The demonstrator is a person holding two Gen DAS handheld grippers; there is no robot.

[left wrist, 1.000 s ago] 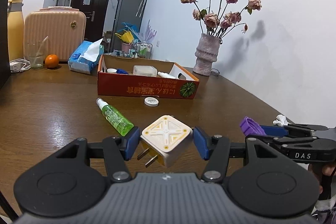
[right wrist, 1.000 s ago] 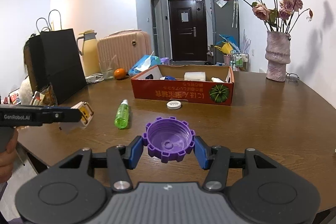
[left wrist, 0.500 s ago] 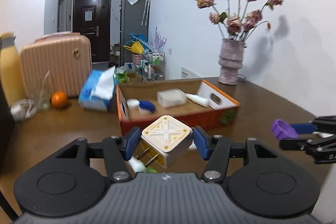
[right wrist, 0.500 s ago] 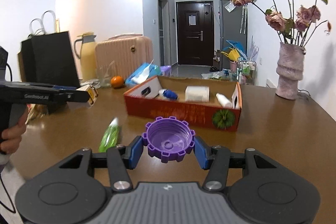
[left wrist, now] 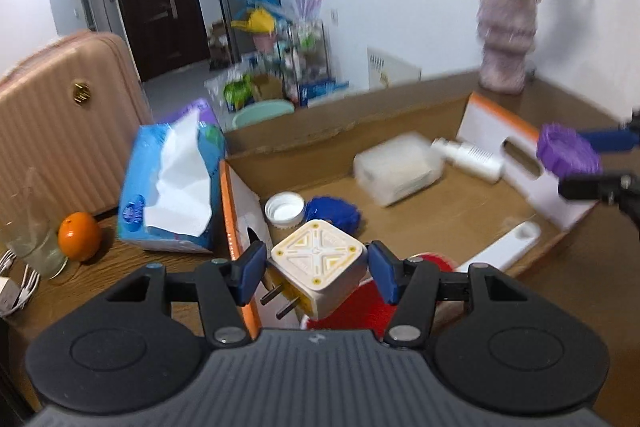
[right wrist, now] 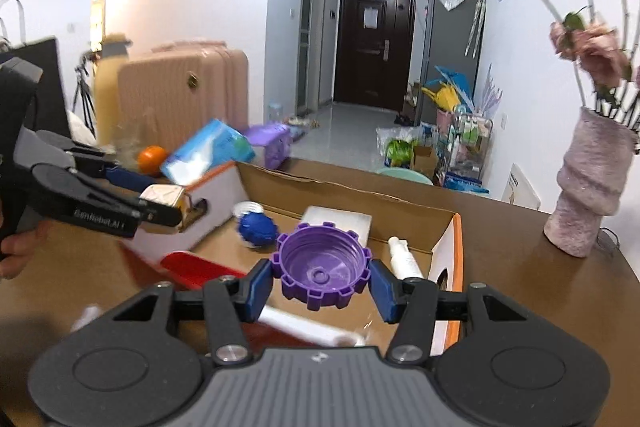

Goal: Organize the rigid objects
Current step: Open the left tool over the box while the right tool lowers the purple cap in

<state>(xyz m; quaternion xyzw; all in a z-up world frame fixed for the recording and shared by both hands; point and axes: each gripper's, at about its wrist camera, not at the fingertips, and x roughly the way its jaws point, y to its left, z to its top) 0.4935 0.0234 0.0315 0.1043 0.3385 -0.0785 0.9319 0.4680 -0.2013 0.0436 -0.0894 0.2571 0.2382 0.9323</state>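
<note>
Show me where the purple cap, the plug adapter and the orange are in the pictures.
purple cap [right wrist: 320, 264]: right wrist view, inner floor of the cap.
plug adapter [left wrist: 318, 251]: left wrist view, patterned top face.
orange [left wrist: 79, 235]: left wrist view, middle of the peel.

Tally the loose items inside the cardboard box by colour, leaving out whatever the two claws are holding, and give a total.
White: 4 (cap, case, bottle, long flat piece)
Blue: 1 (ridged cap)
Red: 1 (flat item)
Total: 6 in the cardboard box
</note>
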